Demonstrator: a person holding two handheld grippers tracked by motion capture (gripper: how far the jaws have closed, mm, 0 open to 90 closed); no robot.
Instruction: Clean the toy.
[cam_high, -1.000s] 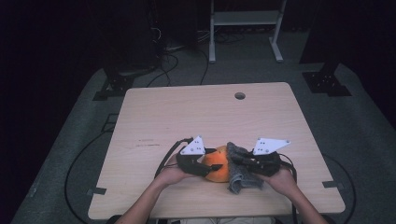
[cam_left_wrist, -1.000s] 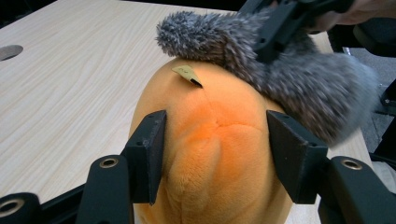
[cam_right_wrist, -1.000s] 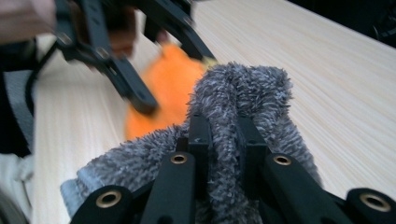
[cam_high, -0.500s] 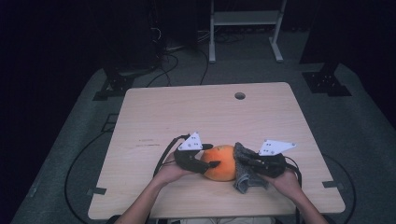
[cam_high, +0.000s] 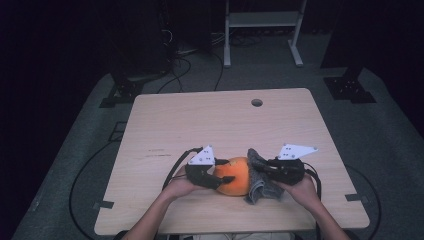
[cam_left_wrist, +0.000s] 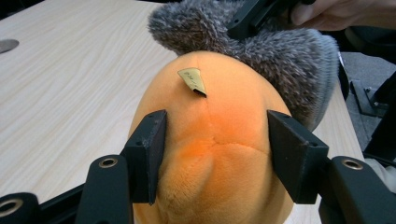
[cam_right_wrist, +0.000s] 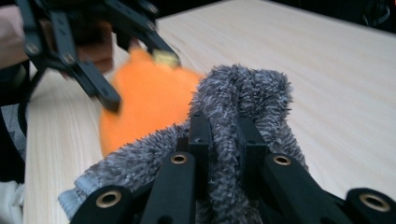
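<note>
High view: near the front edge of the tabletop, the left tool meets the left end of the orange plush toy. Its jaws have just been closing, and in the left gripper view both pads sit against the toy's sides, gripping it; a small tan tag sticks up from the seam. The toy lies on the tabletop between the two hands, its right end seemingly tucked into the grey fuzzy cloth, though the join is small there. At the right, the right tool is pinched tight on a fold of that cloth.
</note>
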